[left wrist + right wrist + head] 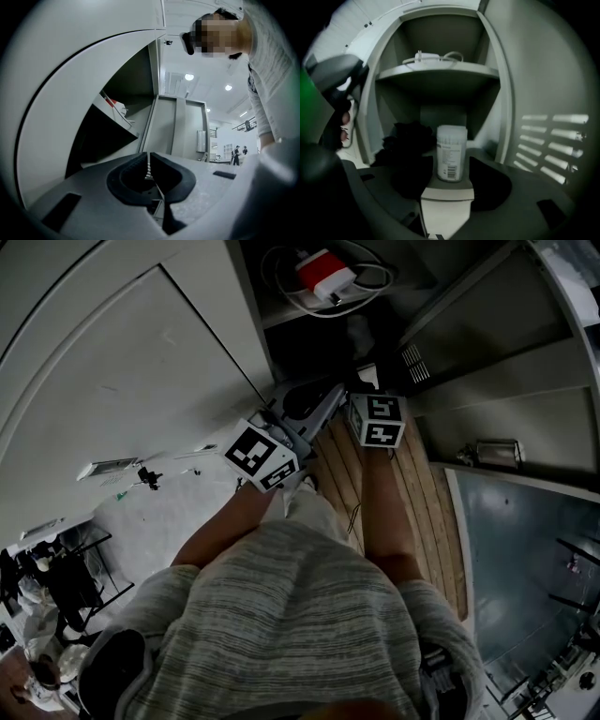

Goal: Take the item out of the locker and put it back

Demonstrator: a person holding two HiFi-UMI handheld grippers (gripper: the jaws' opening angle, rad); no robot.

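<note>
A white cylindrical container (451,151) with a barcode label stands upright on the locker's lower shelf. My right gripper (451,163) is open, with the container between its two dark pads and a thin gap on each side. In the head view the right gripper's marker cube (380,420) sits at the locker mouth; its tips are lost in the dark compartment. My left gripper (149,161) is shut with nothing in it, pointing past the locker's front edge. Its cube (261,456) hangs just left of the right one.
The upper shelf (440,71) holds a red and white charger (323,276) with a coiled cable. A black bundle (410,138) lies left of the container. The vented locker door (553,145) stands open at the right, above the wooden floor (427,502).
</note>
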